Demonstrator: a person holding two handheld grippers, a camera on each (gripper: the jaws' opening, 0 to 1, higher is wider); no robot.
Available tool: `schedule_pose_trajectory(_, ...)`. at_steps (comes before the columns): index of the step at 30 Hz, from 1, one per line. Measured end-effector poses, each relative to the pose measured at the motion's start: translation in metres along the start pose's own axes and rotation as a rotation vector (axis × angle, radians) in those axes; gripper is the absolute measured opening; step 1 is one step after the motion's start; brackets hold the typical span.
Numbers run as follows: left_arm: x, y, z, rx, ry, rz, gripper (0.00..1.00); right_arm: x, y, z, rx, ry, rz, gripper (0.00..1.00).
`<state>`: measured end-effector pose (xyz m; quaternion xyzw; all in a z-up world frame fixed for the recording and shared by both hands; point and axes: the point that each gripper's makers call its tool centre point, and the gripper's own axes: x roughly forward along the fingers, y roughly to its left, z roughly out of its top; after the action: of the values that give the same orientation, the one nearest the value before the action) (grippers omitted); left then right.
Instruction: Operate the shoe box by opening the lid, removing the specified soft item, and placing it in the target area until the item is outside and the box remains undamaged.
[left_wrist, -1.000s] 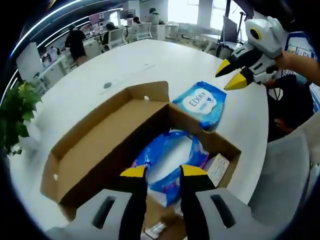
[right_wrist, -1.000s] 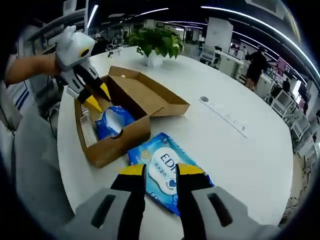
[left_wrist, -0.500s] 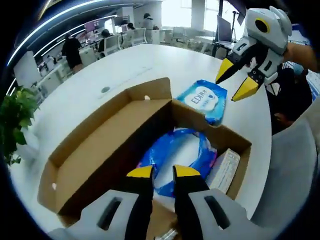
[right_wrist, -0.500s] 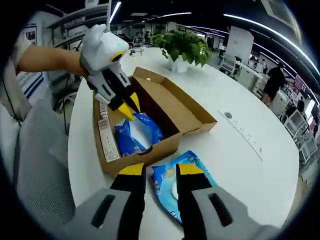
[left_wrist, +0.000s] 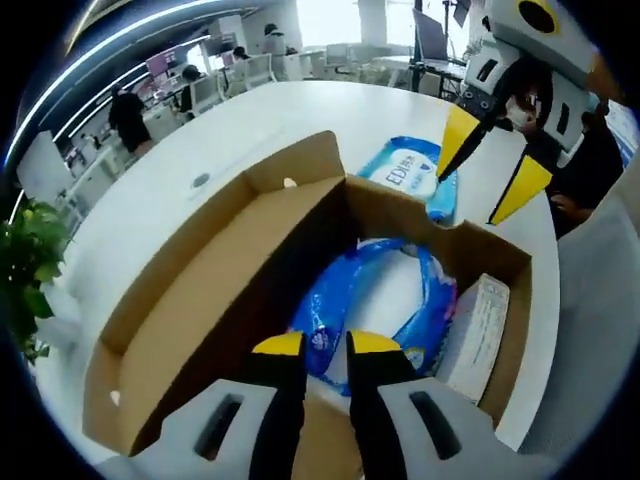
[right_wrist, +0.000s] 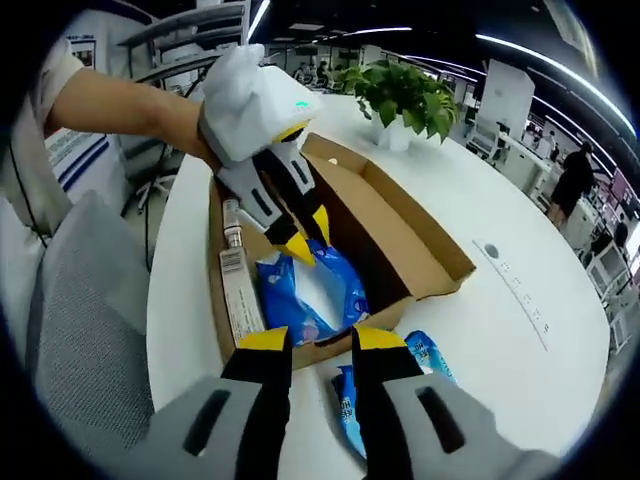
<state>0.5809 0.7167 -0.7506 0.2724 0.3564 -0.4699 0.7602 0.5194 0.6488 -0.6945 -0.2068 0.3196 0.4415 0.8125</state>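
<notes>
The brown shoe box (left_wrist: 200, 300) stands open on the white table (left_wrist: 250, 130), its lid folded flat to the side. Inside lie a soft blue-and-white pack (left_wrist: 385, 300) and a slim white carton (left_wrist: 480, 320). My left gripper (left_wrist: 325, 345) hovers just above the pack, its jaws a little apart with nothing between them. A blue wipes pack (left_wrist: 405, 172) lies outside, against the box's far wall. My right gripper (left_wrist: 490, 165) hangs open above that wall. In the right gripper view, the left gripper (right_wrist: 308, 237) dips into the box (right_wrist: 440, 265) over the blue pack (right_wrist: 310, 295); the right gripper (right_wrist: 320, 340) is at the box's near wall, above the wipes pack (right_wrist: 432, 357).
A potted plant (right_wrist: 405, 95) stands on the table beyond the box, also at the table edge (left_wrist: 25, 260). A grey chair (right_wrist: 80, 350) sits by the table's side. Desks and people fill the office behind. Bare table (right_wrist: 540, 300) spreads past the lid.
My left gripper has come lower over the blue pack and its jaws have narrowed. My right gripper has moved from over the wipes pack to the box's wall.
</notes>
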Motion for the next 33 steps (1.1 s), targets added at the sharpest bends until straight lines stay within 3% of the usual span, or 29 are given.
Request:
schedule_pose_trajectory(9, 0.002, 0.004, 0.0, -0.017, -0.018, -0.001, 0.09, 0.022, 0.006, 0.011, -0.025, 0.021, 0.051, 0.21)
schedule_pose_trajectory(14, 0.002, 0.005, 0.001, -0.019, -0.039, -0.011, 0.0, 0.035, 0.008, 0.011, -0.034, 0.047, 0.075, 0.21)
schedule_pose_trajectory(22, 0.002, 0.005, 0.002, -0.048, -0.056, -0.024, 0.0, 0.055, 0.014, 0.007, -0.049, 0.109, 0.115, 0.21)
schedule_pose_trajectory(33, -0.004, 0.004, 0.007, -0.063, -0.075, -0.033, 0.0, 0.069, 0.021, -0.004, -0.047, 0.156, 0.131, 0.09)
